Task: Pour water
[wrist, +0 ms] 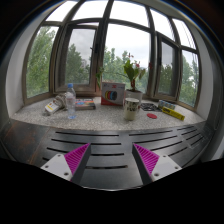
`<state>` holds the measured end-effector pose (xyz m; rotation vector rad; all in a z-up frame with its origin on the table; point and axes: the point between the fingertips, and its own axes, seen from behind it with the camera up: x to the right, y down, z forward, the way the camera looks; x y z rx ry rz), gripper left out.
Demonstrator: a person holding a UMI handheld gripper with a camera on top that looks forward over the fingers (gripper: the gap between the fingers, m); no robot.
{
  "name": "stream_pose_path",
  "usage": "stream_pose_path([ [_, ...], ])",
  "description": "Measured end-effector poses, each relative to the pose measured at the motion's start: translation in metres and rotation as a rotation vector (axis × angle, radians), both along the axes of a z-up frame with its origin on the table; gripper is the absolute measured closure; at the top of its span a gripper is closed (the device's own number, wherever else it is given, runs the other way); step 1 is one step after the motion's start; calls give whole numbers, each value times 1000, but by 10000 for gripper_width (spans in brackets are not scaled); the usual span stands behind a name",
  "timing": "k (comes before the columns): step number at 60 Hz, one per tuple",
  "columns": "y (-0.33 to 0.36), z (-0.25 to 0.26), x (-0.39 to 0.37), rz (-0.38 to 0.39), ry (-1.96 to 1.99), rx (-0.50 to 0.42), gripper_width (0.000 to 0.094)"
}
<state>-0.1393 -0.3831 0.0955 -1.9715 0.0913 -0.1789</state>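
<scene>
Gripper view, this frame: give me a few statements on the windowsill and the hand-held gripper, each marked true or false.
1. The hand-held gripper holds nothing, and its fingers stand open. True.
2. A potted plant stands on the windowsill in front of the bay window. True.
3. The cup is clamped between the fingers. False: it stands on the windowsill, well beyond the fingers.
4. A clear bottle stands on the sill, to the left of the cup. True.
5. The windowsill holds only the cup. False: a bottle, a plant and other small items are on it too.
6. The pads touch the bottle. False: they are apart from everything on the sill.
</scene>
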Motion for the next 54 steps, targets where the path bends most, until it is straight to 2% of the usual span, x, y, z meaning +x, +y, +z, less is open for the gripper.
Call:
stream_pose_path([
  [11, 60, -16, -84, 39, 29, 7, 83],
  [20, 151, -8, -143, 109, 44, 74, 81],
  [34, 305, 10, -188, 147, 63, 167, 82],
  [40, 354, 6, -200, 161, 44, 189, 116],
  [44, 377, 0, -205, 162, 27, 192, 160],
  [48, 393, -7, -207, 165, 20, 192, 242],
  [54, 404, -6, -204, 156, 2, 217, 473],
])
